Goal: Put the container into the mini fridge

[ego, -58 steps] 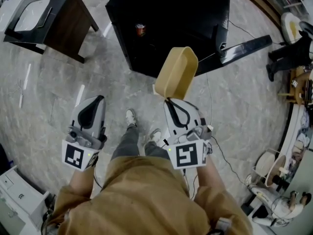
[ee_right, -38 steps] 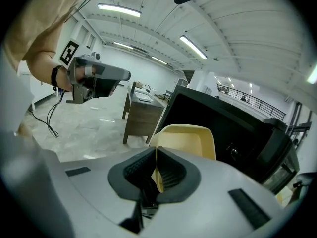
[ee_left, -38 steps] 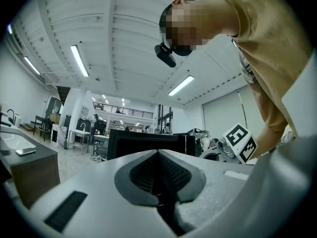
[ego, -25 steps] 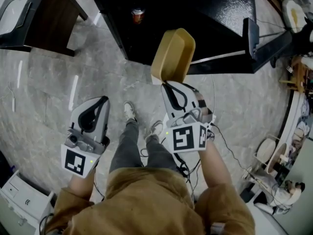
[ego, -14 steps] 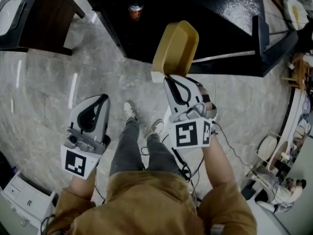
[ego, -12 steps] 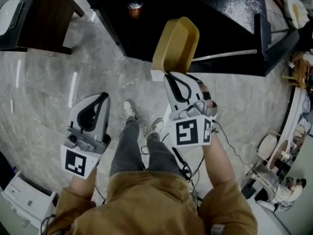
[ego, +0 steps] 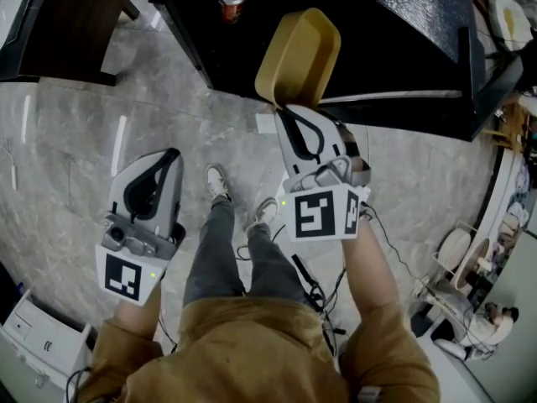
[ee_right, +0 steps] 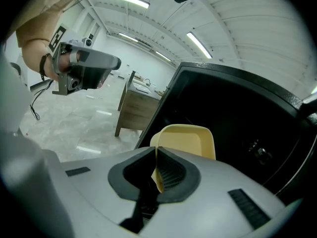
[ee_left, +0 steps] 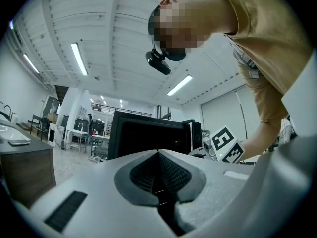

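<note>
Head view: the right hand-held gripper (ego: 295, 117) carries the yellow container (ego: 299, 55) over the floor in front of the open mini fridge (ego: 394, 15), not yet inside. The left hand-held gripper (ego: 162, 162) hangs apart. Left gripper view: jaws together, empty. Right gripper view: jaws pinch the container's rim. Its long axis points ahead toward the fridge. Placing and release remain.

I am in a big lab hall: long ceiling lights (ee_left: 79, 58), shiny stone floor (ego: 67, 158), wooden desks (ee_right: 136, 112).
</note>
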`<state>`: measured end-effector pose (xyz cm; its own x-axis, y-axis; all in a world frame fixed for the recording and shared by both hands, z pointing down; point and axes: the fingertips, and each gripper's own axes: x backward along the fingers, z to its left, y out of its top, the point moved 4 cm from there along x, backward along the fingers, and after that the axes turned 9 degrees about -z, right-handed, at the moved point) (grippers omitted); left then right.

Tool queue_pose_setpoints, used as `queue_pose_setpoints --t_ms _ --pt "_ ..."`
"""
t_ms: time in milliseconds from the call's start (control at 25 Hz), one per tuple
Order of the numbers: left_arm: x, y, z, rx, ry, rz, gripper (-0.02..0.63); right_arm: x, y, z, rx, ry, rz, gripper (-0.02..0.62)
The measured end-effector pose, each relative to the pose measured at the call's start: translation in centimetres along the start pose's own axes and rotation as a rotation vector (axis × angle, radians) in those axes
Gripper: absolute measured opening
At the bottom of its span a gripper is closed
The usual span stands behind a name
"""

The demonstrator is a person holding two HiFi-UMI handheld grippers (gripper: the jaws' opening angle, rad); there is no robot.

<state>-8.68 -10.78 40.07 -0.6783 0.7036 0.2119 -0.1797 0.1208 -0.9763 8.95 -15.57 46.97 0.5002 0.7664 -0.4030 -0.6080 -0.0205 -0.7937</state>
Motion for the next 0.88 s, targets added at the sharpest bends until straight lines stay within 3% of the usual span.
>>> queue_pose_setpoints --t_ms 880 --pt "0.2 -2.2 3.4 -0.002 0.029 0.031 0.0 -5.9 -0.3 0.9 0.023 0.049 -0.009 0.008"
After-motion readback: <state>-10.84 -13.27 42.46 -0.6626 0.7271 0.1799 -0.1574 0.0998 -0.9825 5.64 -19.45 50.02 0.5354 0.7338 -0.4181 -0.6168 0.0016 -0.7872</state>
